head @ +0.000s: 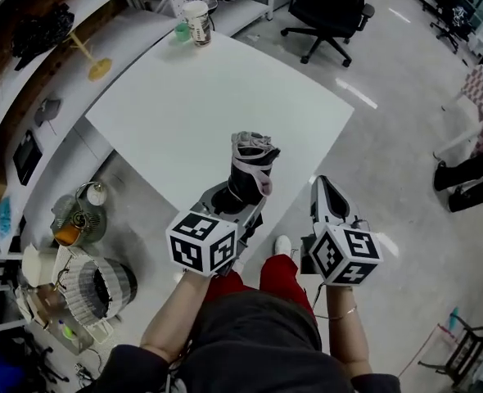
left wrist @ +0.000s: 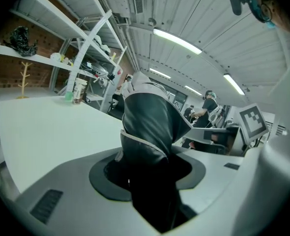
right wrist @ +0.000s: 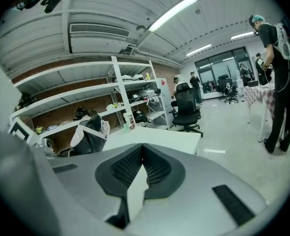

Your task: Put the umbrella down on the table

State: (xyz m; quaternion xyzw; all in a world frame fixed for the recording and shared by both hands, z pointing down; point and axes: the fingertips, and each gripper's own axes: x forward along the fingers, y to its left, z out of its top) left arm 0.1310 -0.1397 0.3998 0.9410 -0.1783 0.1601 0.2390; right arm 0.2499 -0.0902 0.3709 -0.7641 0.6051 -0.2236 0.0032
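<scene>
In the head view, the left gripper [head: 243, 199] is clamped on the folded umbrella [head: 251, 164], which stands upright at the near edge of the white table [head: 217, 97]. It should go further in and sink low before letting go. A cup [head: 197, 21] stands well apart at the far corner, not in the way. The left gripper view shows the jaws pinching dark fabric. The right gripper view shows the right gripper [right wrist: 142, 156] with its jaws together and nothing held.
</scene>
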